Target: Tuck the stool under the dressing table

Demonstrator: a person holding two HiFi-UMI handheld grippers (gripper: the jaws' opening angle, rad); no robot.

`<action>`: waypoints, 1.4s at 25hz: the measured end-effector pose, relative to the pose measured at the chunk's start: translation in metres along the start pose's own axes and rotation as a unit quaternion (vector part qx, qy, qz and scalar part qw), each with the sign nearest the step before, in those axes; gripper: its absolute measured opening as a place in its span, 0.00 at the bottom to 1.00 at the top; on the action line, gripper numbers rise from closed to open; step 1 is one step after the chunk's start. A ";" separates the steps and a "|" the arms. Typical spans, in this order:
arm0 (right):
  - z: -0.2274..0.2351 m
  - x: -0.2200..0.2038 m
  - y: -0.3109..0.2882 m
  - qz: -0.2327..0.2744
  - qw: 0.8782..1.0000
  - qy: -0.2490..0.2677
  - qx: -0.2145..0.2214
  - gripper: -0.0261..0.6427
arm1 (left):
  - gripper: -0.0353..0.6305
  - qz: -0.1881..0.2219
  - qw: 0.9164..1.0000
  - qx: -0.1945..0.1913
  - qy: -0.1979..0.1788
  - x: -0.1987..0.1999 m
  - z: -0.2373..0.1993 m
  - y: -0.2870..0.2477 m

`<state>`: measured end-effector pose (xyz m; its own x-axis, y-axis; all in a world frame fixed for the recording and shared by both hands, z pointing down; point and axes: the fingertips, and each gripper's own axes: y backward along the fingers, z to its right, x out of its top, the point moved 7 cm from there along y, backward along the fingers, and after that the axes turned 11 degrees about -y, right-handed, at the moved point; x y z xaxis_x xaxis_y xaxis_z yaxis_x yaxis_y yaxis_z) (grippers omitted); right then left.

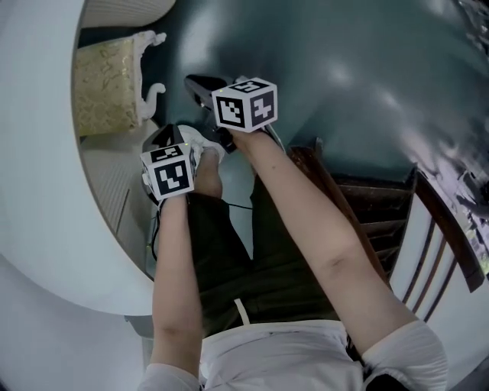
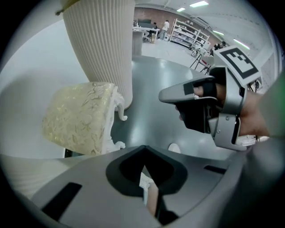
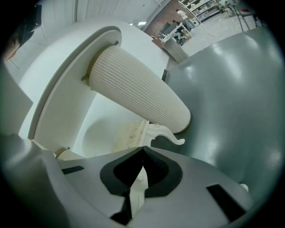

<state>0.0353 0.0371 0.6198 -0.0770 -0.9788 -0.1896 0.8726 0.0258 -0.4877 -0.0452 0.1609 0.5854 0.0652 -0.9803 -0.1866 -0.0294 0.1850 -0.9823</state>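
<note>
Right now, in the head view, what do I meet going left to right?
dressing table → cushioned stool → left hand-held gripper → right hand-held gripper → wooden chair

Glossy grey-green floor (image 1: 367, 69); dark wooden chair (image 1: 382, 206) at right; white shelving (image 2: 189, 36) far back; ceiling strip lights (image 2: 199, 4)

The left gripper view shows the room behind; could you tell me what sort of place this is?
Probably a large workshop or test hall, not a home: shelving racks and ceiling strip lights far off, a glossy grey floor, with a dressing table and stool set up.
</note>
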 end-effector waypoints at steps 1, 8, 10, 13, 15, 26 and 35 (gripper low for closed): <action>-0.001 0.002 0.011 0.004 1.000 0.001 -0.004 0.05 | 0.06 0.007 1.000 -0.006 -0.005 0.006 0.004 0.004; -0.018 0.018 0.082 0.034 0.999 0.020 -0.037 0.05 | 0.06 0.053 0.996 -0.060 -0.028 0.036 0.023 0.036; -0.028 0.023 0.102 0.038 0.998 0.034 -0.047 0.05 | 0.06 0.071 0.994 -0.073 -0.038 0.047 0.030 0.051; -0.047 0.032 0.131 0.047 0.996 0.052 -0.053 0.05 | 0.06 0.101 0.990 -0.085 -0.049 0.065 0.038 0.075; -0.061 0.039 0.149 0.054 0.995 0.068 -0.055 0.05 | 0.06 0.124 0.986 -0.094 -0.054 0.076 0.043 0.091; -0.148 0.069 0.245 0.107 0.981 0.144 -0.070 0.05 | 0.06 0.224 0.963 -0.124 -0.083 0.120 0.051 0.190; -0.228 0.087 0.316 0.162 0.962 0.208 -0.068 0.05 | 0.06 0.317 0.937 -0.103 -0.104 0.161 0.054 0.286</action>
<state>0.1947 0.0058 0.2547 -0.0226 -0.7492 -0.6620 0.8142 0.3705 -0.4470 0.0103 0.0598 0.2738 0.1621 -0.6390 -0.7520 -0.3181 0.6875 -0.6528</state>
